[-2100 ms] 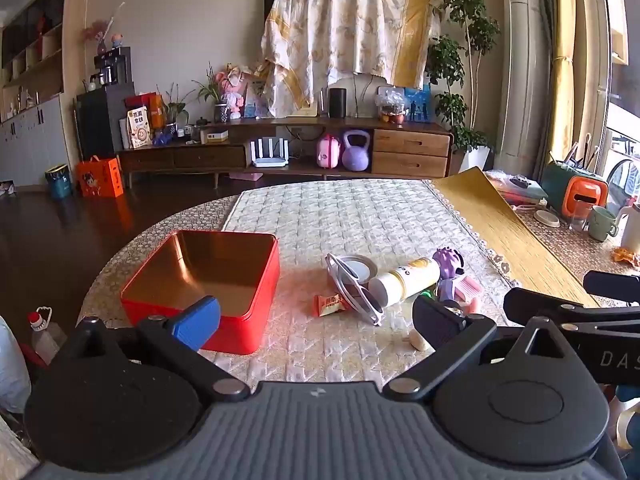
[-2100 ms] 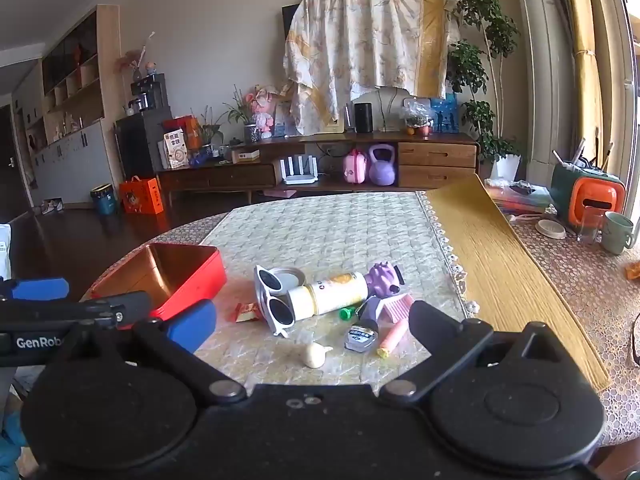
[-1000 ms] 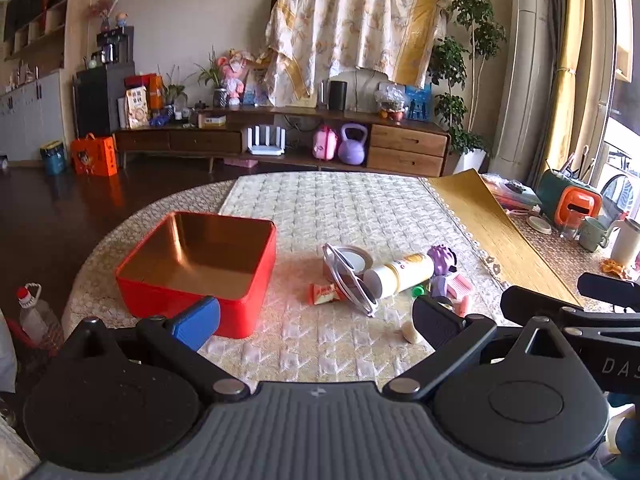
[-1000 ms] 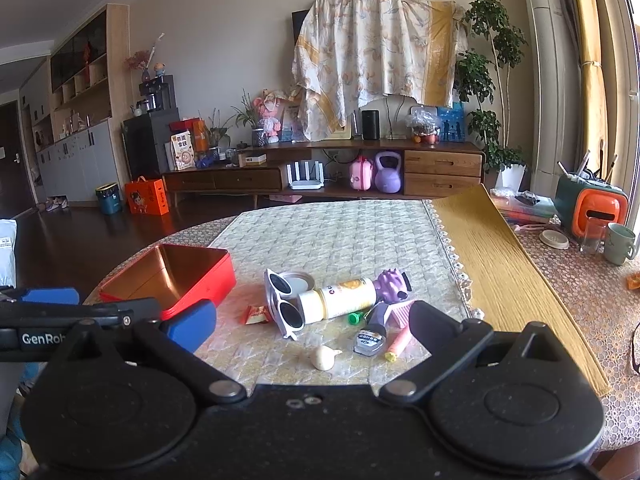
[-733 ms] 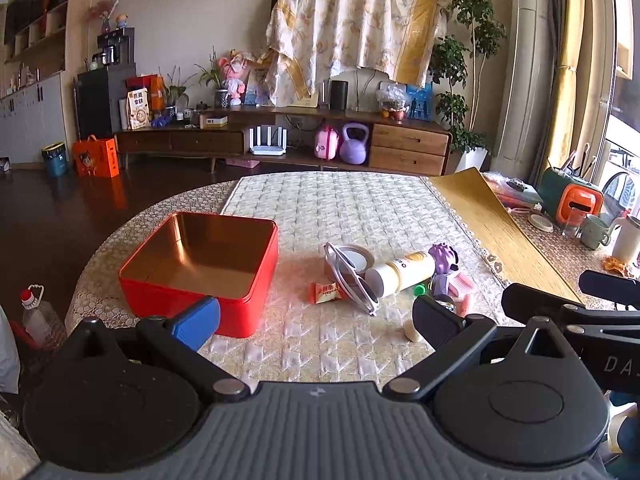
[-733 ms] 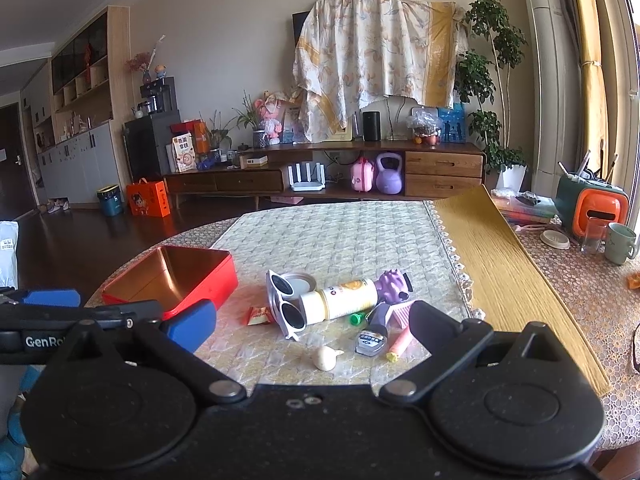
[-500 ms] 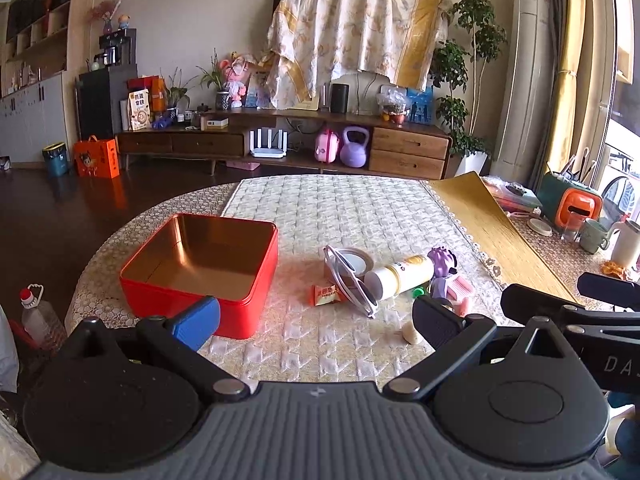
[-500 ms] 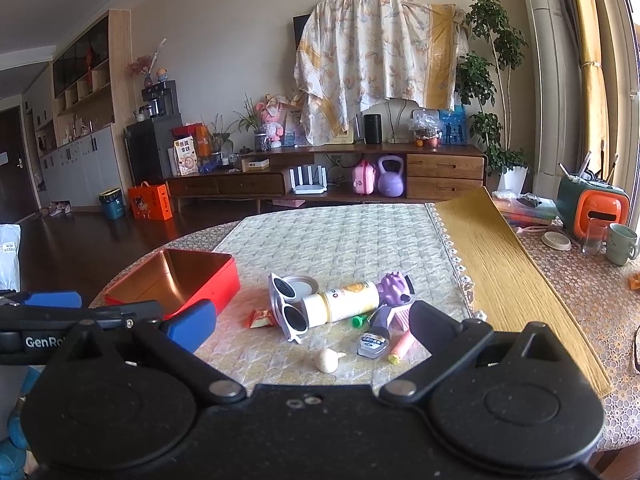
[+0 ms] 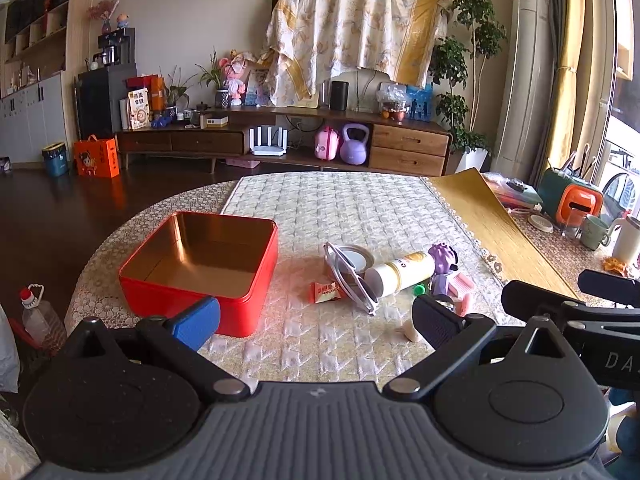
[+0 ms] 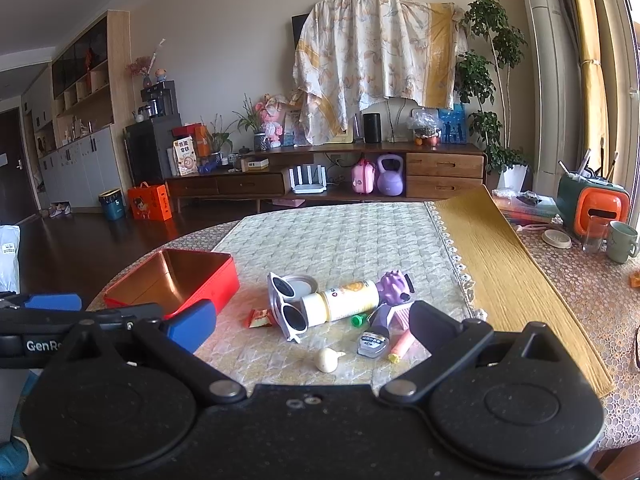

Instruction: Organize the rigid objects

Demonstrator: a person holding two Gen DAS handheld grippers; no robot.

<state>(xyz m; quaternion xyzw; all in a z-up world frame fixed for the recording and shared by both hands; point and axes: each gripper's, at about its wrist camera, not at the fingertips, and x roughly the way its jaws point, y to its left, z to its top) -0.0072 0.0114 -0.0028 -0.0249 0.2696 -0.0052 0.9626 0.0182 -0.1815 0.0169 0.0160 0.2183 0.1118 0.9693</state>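
Red metal with a gold-coloured inside, the open square tin (image 9: 200,268) sits empty on the left part of the quilted cream table cover (image 9: 340,208). To its right lies a loose heap of small things. White-framed sunglasses (image 10: 286,312) lean tilted against a white and yellow bottle (image 10: 340,302) that lies on its side, with a round tin lid (image 10: 300,285) just behind them. A small red sweet wrapper (image 9: 325,291) lies between the tin and the sunglasses. At the bottle's far end is a purple toy (image 10: 394,286), touching or nearly touching it. Nearer to me lie a green cap (image 10: 358,320), a small grey counter-like gadget (image 10: 374,340), whose face is too small for me to read, and a pink and yellow stick (image 10: 402,345). A pale garlic-shaped piece (image 10: 328,358) lies apart from the heap, closest to my right gripper (image 10: 310,322).

My left gripper (image 9: 318,314) hangs above the table's near edge, its two fingers spread wide and holding nothing; its blue pad (image 9: 196,322) shows in front of the tin's near wall. My right gripper is likewise spread wide and empty, framing the heap between its fingers. A yellow runner (image 10: 492,264) lies along the cover's right side, and a green mug (image 10: 622,242) stands well to the right.
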